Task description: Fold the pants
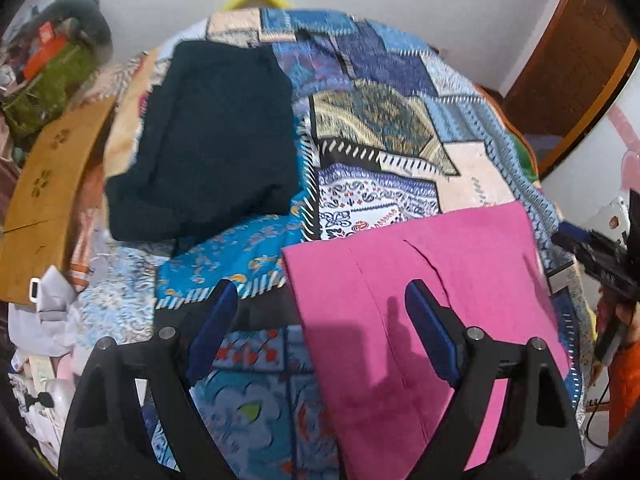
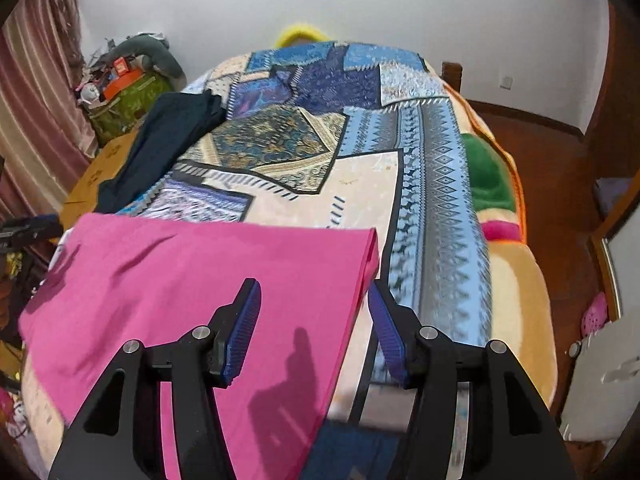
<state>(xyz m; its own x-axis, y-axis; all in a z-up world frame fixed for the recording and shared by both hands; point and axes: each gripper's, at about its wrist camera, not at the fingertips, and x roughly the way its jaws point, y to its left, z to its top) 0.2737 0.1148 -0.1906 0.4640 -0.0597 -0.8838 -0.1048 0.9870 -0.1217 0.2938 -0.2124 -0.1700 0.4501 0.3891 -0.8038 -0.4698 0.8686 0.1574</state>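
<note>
We see the pink pants [image 1: 420,280] lying folded flat on the near part of the bed [image 2: 360,184], their far edge running straight across the patchwork bedspread [image 1: 380,128]. In the right wrist view the pants [image 2: 192,280] show a doubled, layered edge at their right end, and soft creases run across the left part.

Our left hand-held gripper [image 1: 320,308] hovers with its jaws wide; its right finger sits over the pink cloth and its left finger over the bedspread just beside the pants' left edge. It holds nothing. Our right hand-held gripper [image 2: 316,312] is also spread wide and empty: its left finger is above the pink cloth and its right finger is just past the pants' right edge, over the bedspread. Whether either gripper touches the cloth we cannot tell. Both throw shadows onto the pants.

Farther back on the bed's left side lies a dark garment [image 1: 208,140], well apart from the pants; it reaches the bed's left edge in the right wrist view [image 2: 168,144]. A plush blanket [image 2: 492,184] in green, orange and tan hangs along the bed's right side. Something yellow [image 2: 300,36] peeks over the far end of the bed against the white wall [image 2: 400,8]. A cardboard box [image 1: 44,200] stands left of the bed, with a pile of clutter [image 2: 120,80] behind it and a curtain [image 2: 36,92] beyond.
</note>
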